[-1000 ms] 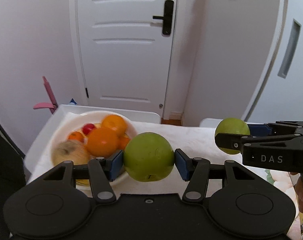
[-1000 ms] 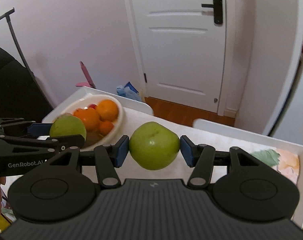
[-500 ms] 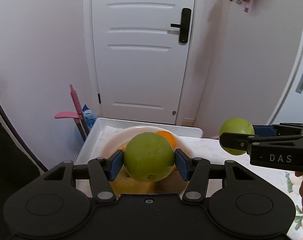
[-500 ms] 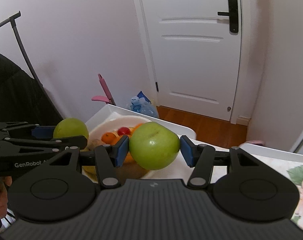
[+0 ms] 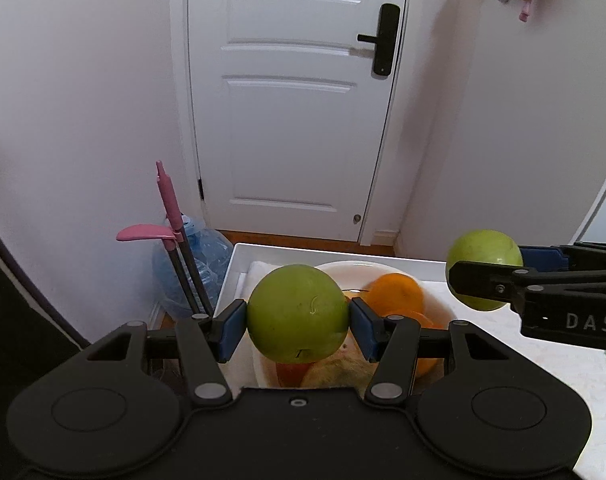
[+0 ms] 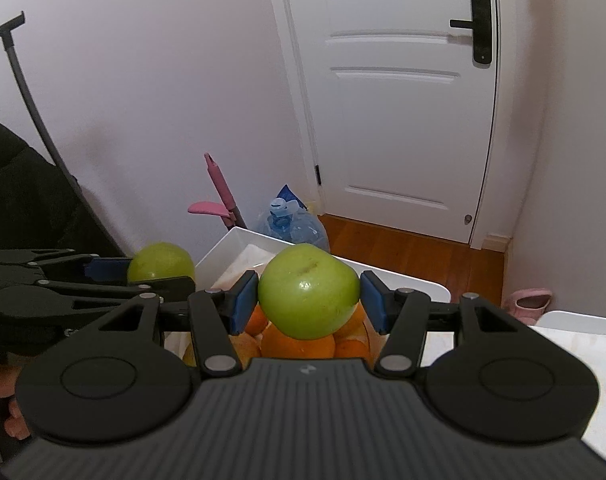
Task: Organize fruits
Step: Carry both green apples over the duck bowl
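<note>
My left gripper (image 5: 298, 318) is shut on a green apple (image 5: 297, 312) and holds it above the near left part of a white fruit bowl (image 5: 383, 268). The bowl holds oranges (image 5: 395, 294) and other fruit. My right gripper (image 6: 309, 296) is shut on a second green apple (image 6: 309, 290), held over the oranges (image 6: 297, 346) in the bowl. In the left wrist view the right gripper and its apple (image 5: 483, 274) are at the right. In the right wrist view the left gripper's apple (image 6: 161, 262) is at the left.
The bowl sits in a white tray (image 5: 239, 264) on a table with a floral cloth (image 5: 559, 364). Beyond the table's far edge are a blue water bottle (image 5: 199, 264), a pink-handled tool (image 5: 169, 200) and a white door (image 5: 295, 100). A second white tray (image 6: 579, 322) lies to the right.
Both grippers, each still holding its apple, moved left and forward over the fruit bowl. The bowl now lies directly under the apples, and the views tilted up toward the door.
</note>
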A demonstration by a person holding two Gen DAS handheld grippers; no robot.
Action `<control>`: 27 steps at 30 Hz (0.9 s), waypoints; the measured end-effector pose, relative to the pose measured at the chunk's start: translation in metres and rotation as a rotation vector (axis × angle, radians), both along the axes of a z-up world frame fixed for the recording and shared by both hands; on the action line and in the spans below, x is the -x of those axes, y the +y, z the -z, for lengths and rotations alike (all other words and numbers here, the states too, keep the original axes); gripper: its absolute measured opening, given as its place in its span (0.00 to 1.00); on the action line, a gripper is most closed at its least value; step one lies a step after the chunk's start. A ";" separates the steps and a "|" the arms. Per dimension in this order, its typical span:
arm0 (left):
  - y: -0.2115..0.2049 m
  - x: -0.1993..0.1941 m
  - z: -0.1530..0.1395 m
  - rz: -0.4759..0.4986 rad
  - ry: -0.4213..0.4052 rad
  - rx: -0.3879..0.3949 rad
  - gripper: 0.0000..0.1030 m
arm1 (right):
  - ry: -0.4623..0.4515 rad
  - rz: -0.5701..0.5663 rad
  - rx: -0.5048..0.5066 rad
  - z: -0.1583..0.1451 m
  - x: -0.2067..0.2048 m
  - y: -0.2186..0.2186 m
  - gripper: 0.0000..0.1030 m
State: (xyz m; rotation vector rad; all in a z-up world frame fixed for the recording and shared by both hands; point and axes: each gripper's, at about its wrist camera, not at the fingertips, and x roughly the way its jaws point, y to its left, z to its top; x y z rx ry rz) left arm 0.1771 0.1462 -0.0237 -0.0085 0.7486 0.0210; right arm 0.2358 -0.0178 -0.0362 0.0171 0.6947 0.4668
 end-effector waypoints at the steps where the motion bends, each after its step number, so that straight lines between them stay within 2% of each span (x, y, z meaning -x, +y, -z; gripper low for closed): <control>1: 0.002 -0.005 0.003 0.005 0.005 0.003 0.58 | 0.001 0.004 0.002 0.001 -0.002 0.002 0.68; 13: 0.006 -0.057 0.034 0.075 0.061 0.013 0.58 | 0.020 0.062 0.023 0.012 -0.019 0.011 0.68; 22: 0.010 -0.071 0.052 0.091 0.118 0.021 0.59 | 0.037 0.078 0.031 0.019 -0.029 0.013 0.68; 23: 0.010 -0.071 0.051 0.092 0.111 0.024 0.68 | 0.039 0.078 0.031 0.019 -0.029 0.014 0.68; 24: 0.011 -0.070 0.049 0.092 0.098 0.027 0.80 | 0.042 0.077 0.027 0.018 -0.031 0.015 0.68; 26: 0.011 -0.068 0.046 0.088 0.077 0.021 0.88 | 0.047 0.076 0.020 0.018 -0.032 0.015 0.68; 27: 0.011 -0.066 0.044 0.090 0.071 0.020 0.88 | 0.046 0.073 0.020 0.017 -0.033 0.015 0.68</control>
